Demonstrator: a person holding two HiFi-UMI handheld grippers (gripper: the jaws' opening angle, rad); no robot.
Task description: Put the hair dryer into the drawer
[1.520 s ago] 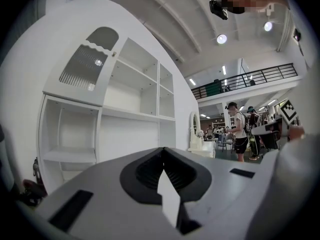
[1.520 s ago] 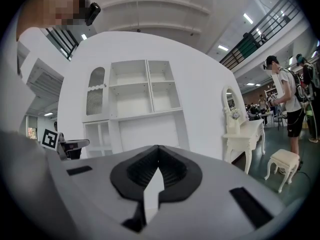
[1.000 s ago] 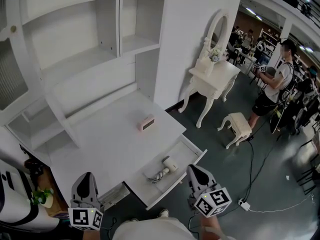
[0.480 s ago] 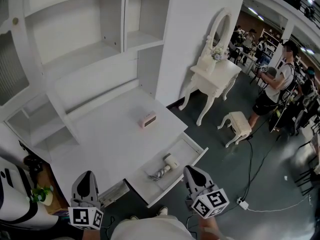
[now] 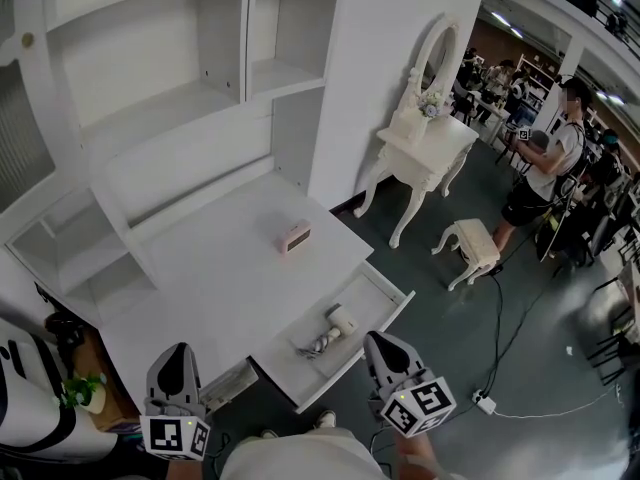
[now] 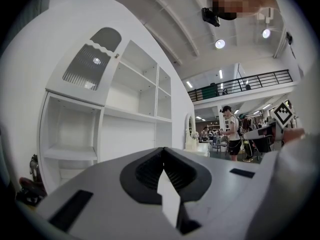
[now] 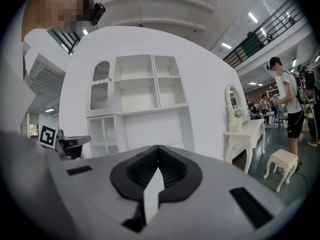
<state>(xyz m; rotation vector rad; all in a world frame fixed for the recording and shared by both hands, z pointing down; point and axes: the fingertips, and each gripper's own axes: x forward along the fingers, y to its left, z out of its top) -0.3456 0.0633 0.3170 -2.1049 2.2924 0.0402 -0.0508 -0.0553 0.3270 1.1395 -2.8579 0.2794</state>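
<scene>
The white hair dryer (image 5: 335,328), its cord bundled beside it, lies inside the pulled-out white wooden drawer (image 5: 392,302) of the white desk (image 5: 200,278). The grey left gripper (image 5: 173,356) and the grey right gripper (image 5: 377,342) hover level in front of the desk. Each has its jaws pressed together on nothing, and the right one is near the drawer's front.

The right gripper (image 7: 158,156) fills the bottom of the frame, its jaws closed together with nothing between them. Behind it, at centre, stands a white shelf unit (image 7: 137,99). At right are a dressing table (image 7: 245,131) with a mirror (image 7: 231,101), a stool (image 7: 282,159) and a standing person (image 7: 289,96).
</scene>
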